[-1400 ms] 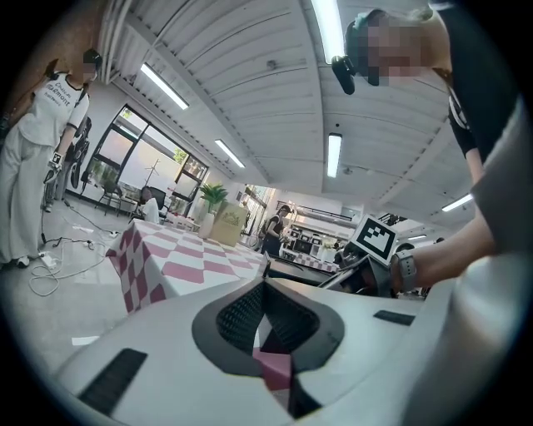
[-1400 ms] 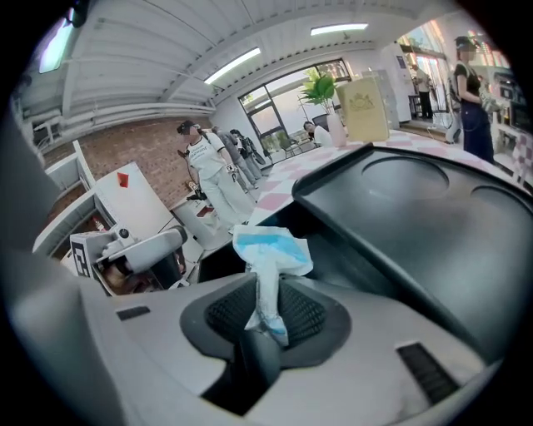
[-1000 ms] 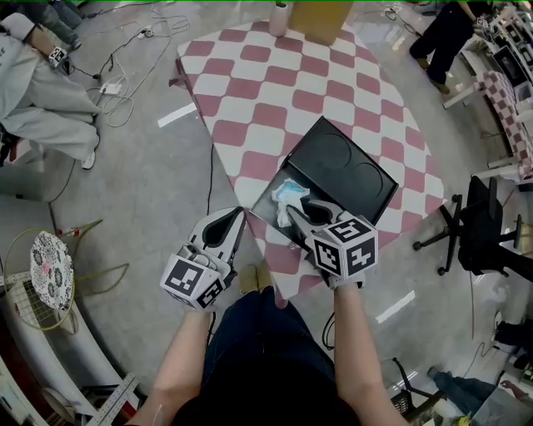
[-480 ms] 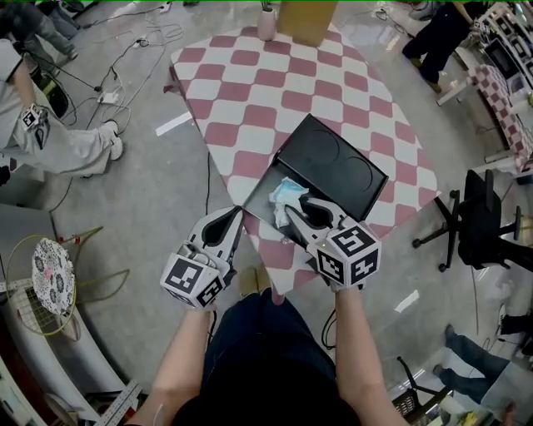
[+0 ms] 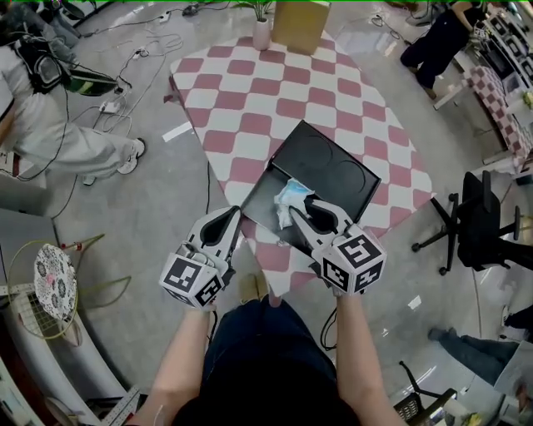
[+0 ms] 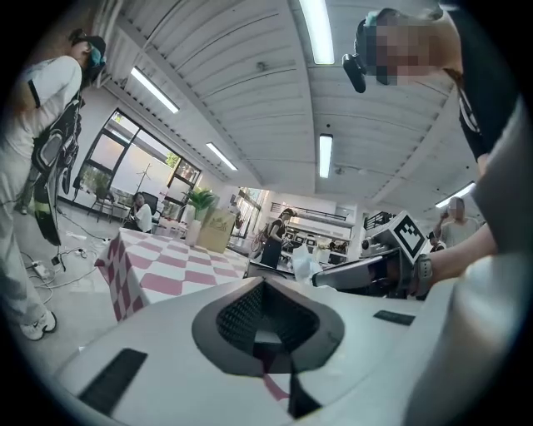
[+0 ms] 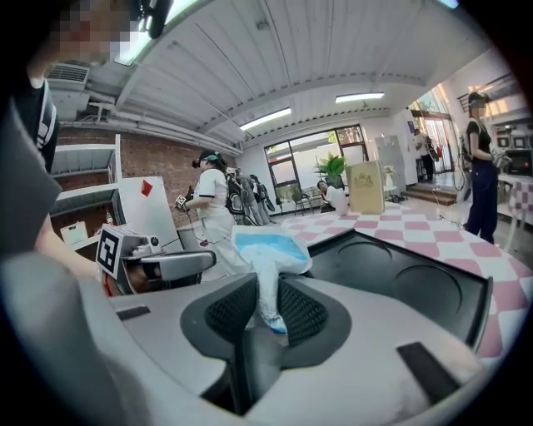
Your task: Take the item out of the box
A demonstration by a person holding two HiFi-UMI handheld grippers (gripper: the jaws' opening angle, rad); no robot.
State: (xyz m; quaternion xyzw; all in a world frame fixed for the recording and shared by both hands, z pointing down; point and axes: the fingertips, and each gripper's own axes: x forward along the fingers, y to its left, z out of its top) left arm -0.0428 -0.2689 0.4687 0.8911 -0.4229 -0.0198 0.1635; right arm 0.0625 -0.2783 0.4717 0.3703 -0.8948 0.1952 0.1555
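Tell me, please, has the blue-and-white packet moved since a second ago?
No: the packet remains at the black box's near end, gripped by the right gripper.

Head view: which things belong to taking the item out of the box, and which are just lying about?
Job: black box; blue-and-white packet; right gripper, shut on it; left gripper, empty.
Lying about: white vase; brown carton; office chair.

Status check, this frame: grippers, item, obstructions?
Right gripper shut on the blue-white packet at the open black box. Left gripper shut, empty, beside the table. Nothing blocking the lift.
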